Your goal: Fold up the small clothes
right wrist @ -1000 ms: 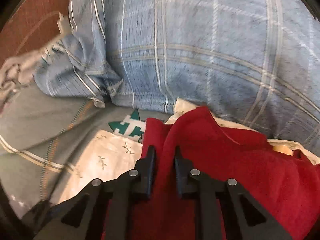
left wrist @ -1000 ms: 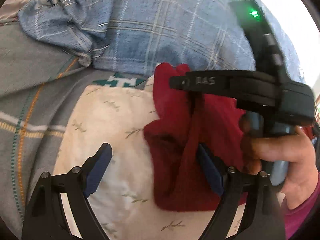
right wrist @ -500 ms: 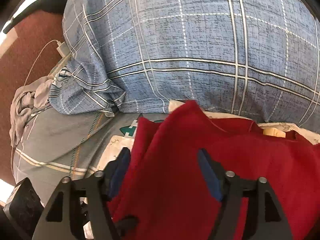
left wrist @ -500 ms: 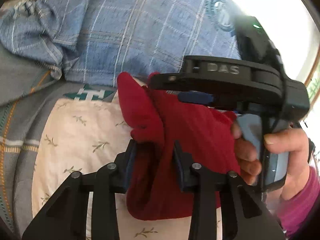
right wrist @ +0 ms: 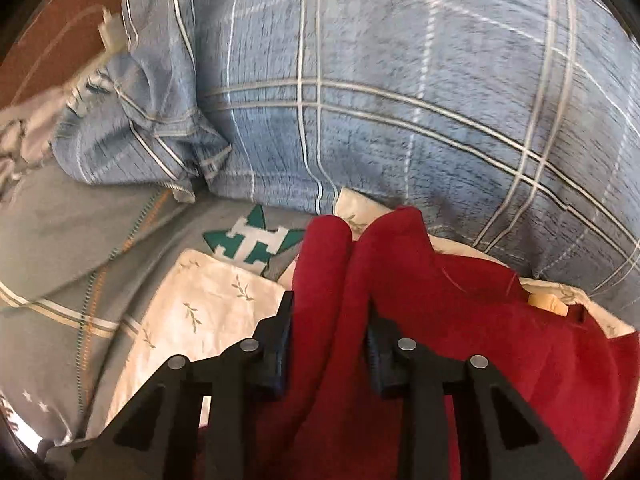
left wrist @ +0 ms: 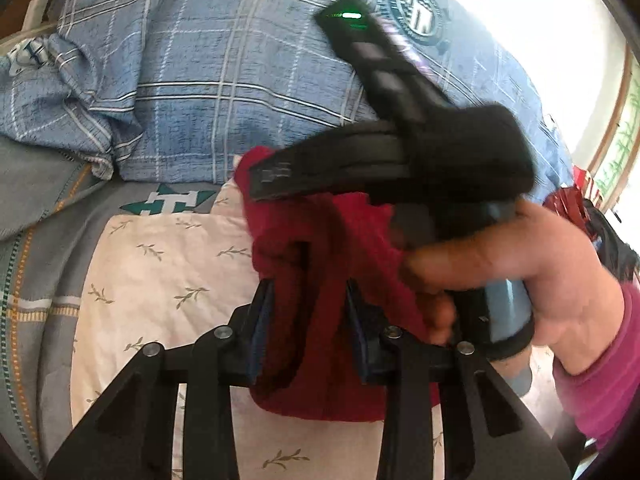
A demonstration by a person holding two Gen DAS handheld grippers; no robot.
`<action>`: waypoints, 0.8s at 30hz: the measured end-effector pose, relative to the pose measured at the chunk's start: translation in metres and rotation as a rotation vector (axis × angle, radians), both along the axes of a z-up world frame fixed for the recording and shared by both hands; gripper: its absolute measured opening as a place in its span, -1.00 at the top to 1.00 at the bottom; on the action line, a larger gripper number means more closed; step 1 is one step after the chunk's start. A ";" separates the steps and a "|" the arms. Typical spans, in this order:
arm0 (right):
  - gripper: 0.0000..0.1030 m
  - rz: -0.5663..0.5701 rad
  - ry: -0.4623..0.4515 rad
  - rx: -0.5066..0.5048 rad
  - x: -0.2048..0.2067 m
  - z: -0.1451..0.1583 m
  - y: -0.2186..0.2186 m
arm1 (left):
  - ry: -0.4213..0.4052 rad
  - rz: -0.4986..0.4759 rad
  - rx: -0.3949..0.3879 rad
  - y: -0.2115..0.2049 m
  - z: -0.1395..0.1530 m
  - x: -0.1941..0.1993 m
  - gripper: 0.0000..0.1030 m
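Your red garment point(left wrist: 320, 264) sits at the centre and right of both wrist views, bunched on the cream leaf-print cloth point(left wrist: 160, 272) that is spread over the grey bedding point(left wrist: 36, 240). In the left wrist view its gathered length runs from the lower middle of the frame up towards the centre, ending in a rounded fold just below the blue plaid pillow point(left wrist: 224, 80). In the right wrist view the same run shows as two raised ridges climbing from the bottom centre to a peak against the pillow, with the rest of the fabric spreading to the lower right. Your left hand-held gripper point(left wrist: 308, 312) comes in from the bottom edge, tilted downwards, its jaws narrow and pressed on a vertical pleat of the red fabric. Your right hand-held gripper point(right wrist: 328, 344) likewise enters from the bottom of its own view, angled more steeply down; its jaws have just been closing and now pinch the left ridge of the garment between them. In the left wrist view that right tool crosses the frame from the right, blurred, with your right hand point(left wrist: 520, 280) wrapped round its handle and a magenta sleeve point(left wrist: 612, 360) at the lower right edge.
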State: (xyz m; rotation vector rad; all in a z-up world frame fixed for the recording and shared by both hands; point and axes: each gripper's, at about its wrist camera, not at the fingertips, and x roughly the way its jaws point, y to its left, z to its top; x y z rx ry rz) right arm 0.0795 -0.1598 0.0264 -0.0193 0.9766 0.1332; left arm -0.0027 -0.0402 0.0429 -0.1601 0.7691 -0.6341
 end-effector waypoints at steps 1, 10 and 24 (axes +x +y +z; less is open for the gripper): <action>0.46 0.005 -0.008 -0.003 -0.002 0.001 -0.001 | 0.007 0.005 -0.001 0.000 -0.001 0.001 0.38; 0.46 0.004 -0.020 0.063 -0.007 0.005 -0.012 | 0.022 0.022 0.017 -0.002 -0.011 0.003 -0.22; 0.12 -0.042 0.026 0.171 -0.002 -0.010 -0.029 | 0.078 0.069 0.004 0.001 -0.026 0.009 -0.54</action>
